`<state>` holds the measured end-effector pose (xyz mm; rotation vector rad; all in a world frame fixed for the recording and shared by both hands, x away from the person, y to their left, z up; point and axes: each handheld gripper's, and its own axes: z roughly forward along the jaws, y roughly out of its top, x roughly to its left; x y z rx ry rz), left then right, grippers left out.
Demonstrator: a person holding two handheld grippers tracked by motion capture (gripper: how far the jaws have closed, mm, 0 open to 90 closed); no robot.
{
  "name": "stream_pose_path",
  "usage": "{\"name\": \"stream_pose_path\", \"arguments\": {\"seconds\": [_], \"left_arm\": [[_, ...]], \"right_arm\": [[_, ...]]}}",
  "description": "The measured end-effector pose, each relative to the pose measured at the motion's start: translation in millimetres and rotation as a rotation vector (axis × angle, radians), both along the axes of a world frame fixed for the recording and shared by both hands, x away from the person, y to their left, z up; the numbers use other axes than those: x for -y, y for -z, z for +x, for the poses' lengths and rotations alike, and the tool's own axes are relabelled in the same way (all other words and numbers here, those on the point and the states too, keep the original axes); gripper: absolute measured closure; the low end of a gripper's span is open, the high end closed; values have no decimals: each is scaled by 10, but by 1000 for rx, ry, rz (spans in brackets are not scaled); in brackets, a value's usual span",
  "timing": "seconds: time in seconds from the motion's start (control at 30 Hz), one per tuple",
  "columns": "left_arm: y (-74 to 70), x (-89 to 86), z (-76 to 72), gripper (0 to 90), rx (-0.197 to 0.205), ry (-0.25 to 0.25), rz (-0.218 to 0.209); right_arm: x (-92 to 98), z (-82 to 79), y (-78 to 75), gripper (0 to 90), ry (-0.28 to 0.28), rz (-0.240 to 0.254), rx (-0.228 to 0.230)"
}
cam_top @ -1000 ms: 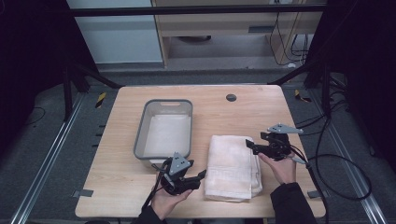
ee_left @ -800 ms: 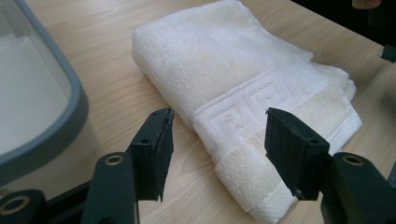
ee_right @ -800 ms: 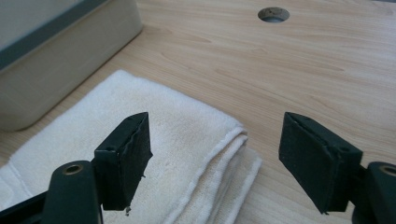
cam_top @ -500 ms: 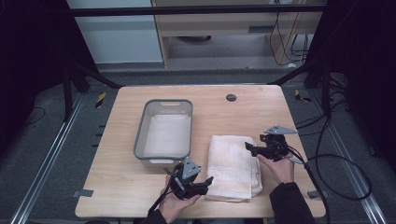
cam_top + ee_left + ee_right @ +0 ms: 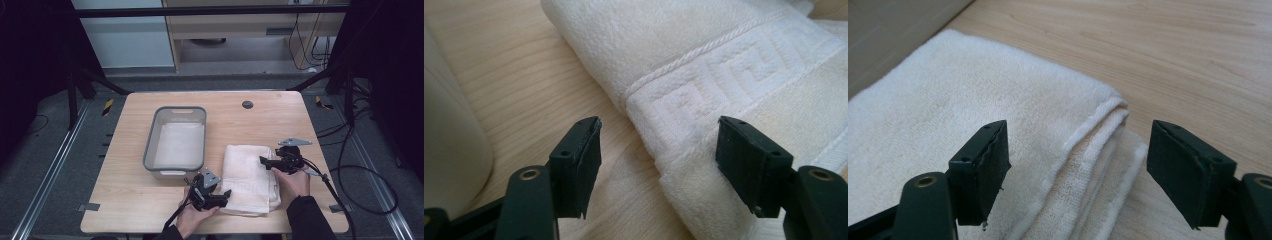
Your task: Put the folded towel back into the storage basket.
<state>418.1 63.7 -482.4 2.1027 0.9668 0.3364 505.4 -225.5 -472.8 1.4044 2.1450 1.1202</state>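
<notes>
Left gripper (image 5: 226, 193) sits at the near left corner of the folded white towel (image 5: 250, 175), jaws wide and just been opening, the towel's patterned near edge (image 5: 704, 100) lying between the pads with nothing gripped. Right gripper (image 5: 262, 161) is at the towel's right edge a bit farther back, jaws also wide and just opened a touch more, straddling the stacked folded corner (image 5: 1098, 135) without pressing it. Towel lies flat near the middle-right of the wooden table (image 5: 125, 210), just right of the grey tub (image 5: 150, 150), which stands farther left.
</notes>
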Motion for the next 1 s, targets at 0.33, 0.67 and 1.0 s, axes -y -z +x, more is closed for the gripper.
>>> {"name": "stream_pose_path", "arguments": {"seconds": [0.33, 0.67, 1.0], "left_arm": [[114, 41, 37, 330, -47, -8, 1], [137, 55, 92, 368, -100, 6, -12], [120, 60, 119, 598, -169, 61, -60]], "right_arm": [[-49, 47, 117, 280, -1, -19, -75], [-26, 78, 198, 332, -1, 44, -127], [-23, 89, 184, 555, -22, 113, -193]]}}
